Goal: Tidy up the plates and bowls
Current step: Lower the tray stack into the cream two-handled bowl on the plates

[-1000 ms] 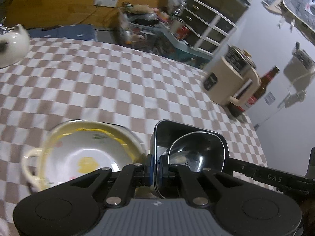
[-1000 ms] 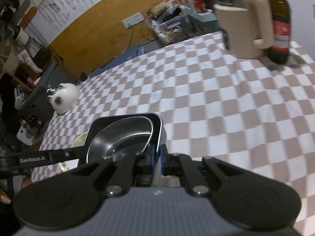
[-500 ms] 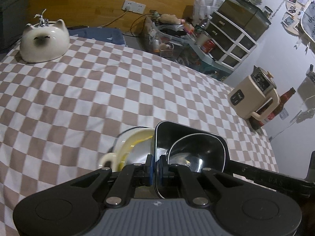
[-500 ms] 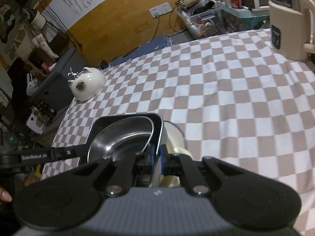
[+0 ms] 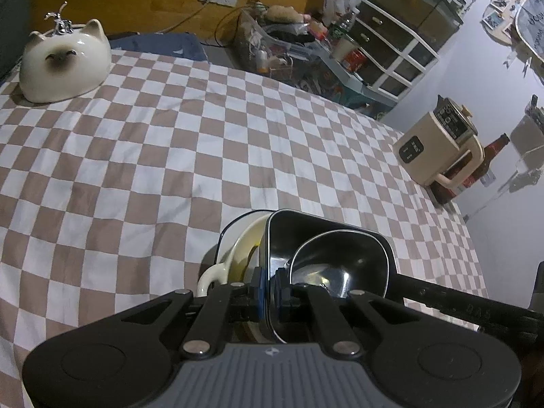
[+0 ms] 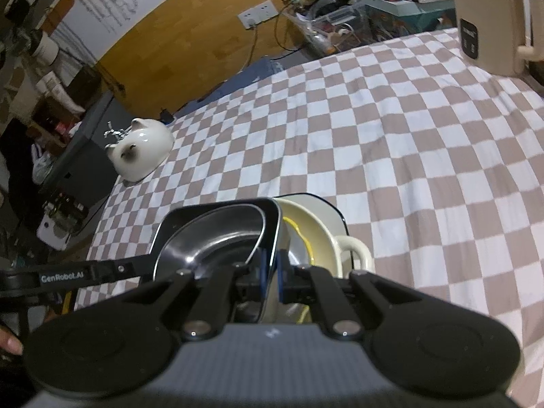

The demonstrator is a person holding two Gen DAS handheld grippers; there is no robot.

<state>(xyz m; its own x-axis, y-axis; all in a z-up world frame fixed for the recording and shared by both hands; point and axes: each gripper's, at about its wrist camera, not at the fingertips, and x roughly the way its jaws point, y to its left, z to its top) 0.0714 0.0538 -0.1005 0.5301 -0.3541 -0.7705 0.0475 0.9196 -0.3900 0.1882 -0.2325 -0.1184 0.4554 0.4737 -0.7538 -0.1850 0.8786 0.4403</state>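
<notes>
A square steel tray (image 5: 384,255) (image 6: 190,217) with a round steel bowl (image 5: 326,265) (image 6: 217,248) inside is held between both grippers. My left gripper (image 5: 268,287) is shut on the tray's left rim. My right gripper (image 6: 270,273) is shut on its right rim. A cream bowl with a handle and yellow markings (image 5: 234,255) (image 6: 326,238) sits on the checkered cloth right under the tray, partly hidden by it.
A white cat-shaped ceramic dish (image 5: 64,64) (image 6: 141,153) stands at the table's far left corner. A beige kettle-like appliance (image 5: 438,149) (image 6: 489,17) and a brown bottle (image 5: 493,153) stand at the far right edge. Cluttered shelves and drawers (image 5: 391,47) lie beyond the table.
Both grippers carried the tray and steel bowl leftward until they hang over the cream bowl, covering much of it. The cat dish has come fully into view.
</notes>
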